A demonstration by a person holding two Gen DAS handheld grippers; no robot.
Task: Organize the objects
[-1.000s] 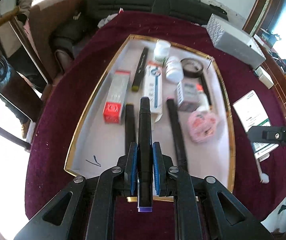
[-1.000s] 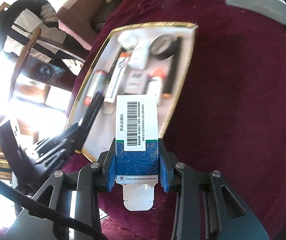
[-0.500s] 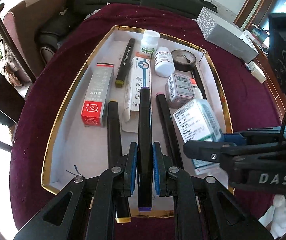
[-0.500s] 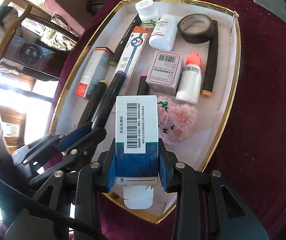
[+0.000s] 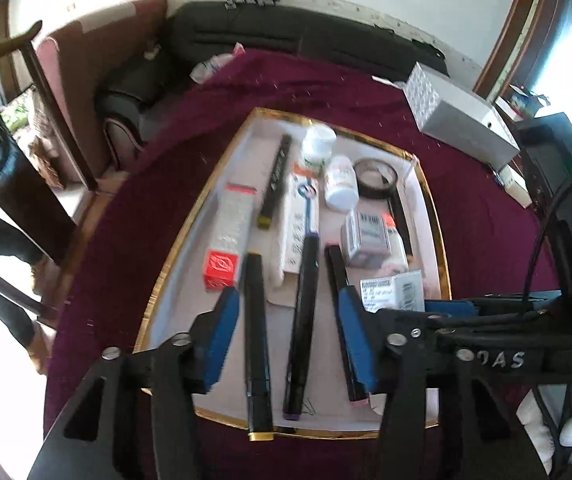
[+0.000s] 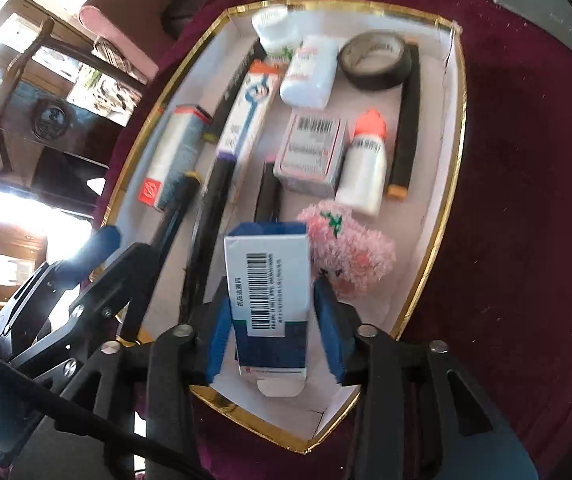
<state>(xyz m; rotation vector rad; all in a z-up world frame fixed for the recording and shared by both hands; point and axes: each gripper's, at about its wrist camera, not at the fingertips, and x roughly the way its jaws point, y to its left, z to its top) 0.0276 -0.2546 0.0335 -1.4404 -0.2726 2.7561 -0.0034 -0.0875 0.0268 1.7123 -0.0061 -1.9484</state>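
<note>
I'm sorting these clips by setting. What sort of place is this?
Probably a home living or dining room: a table under a maroon cloth, a dark sofa against the wall, and a carved wooden chair. Household medicines and pens fill the gold-rimmed tray.

Gold-rimmed white tray on maroon cloth; pink plush.

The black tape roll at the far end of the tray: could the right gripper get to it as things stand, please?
Probably yes: the right gripper has just opened around the blue-and-white box, and the tape roll lies uncovered beyond the pink plush toy, though bottles crowd it.
</note>
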